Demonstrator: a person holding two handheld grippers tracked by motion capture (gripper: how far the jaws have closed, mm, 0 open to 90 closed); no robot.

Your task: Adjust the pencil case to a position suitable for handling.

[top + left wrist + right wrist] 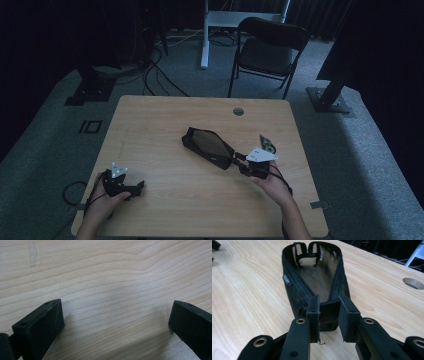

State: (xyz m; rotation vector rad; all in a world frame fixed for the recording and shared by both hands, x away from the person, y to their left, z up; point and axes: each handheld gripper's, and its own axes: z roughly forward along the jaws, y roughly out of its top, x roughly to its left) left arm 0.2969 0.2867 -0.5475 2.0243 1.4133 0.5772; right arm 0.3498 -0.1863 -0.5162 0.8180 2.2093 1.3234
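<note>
black mesh pouch (317, 282) lying unzipped at frame centre on the table (165, 200), inside looking bare apart from elastic loops, near end pinched by right gripper (329, 315); at lower left, left gripper (116, 322) spread wide over wood.

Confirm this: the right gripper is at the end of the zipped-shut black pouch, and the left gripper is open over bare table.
One thing is wrong: the pouch is not zipped shut. The right gripper view shows it gaping open, its inside visible. The rest holds: the right gripper is at its near end, and the left gripper is open over bare table.
</note>
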